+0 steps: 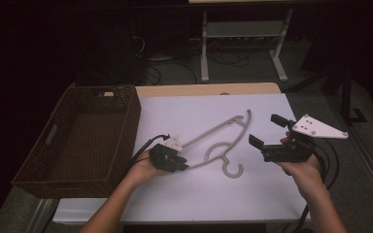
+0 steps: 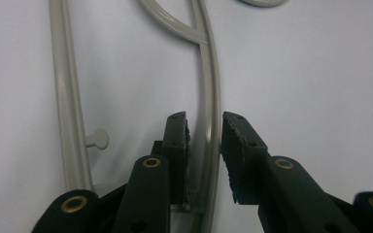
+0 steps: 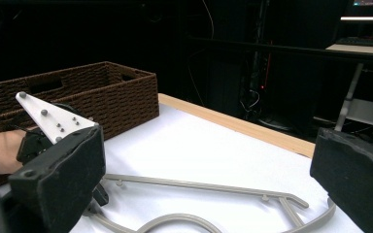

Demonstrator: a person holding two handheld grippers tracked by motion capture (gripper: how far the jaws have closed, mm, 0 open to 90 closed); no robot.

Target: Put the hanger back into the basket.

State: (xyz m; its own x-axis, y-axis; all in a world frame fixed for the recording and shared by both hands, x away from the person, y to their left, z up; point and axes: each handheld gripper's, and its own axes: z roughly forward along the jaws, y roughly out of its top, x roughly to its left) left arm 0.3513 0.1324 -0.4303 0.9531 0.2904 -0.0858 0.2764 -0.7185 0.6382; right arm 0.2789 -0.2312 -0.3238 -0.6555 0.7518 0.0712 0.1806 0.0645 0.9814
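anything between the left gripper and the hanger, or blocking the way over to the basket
Nothing visible. The left gripper already straddles one hanger arm, jaws slightly apart. The table between it and the open wicker basket is bare.

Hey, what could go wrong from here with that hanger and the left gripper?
1. The left gripper straddles one thin arm of the grey plastic hanger, but a gap shows at one jaw, so a lift might let it slip.
2. Held near one end, it may swing and catch the brown woven basket.
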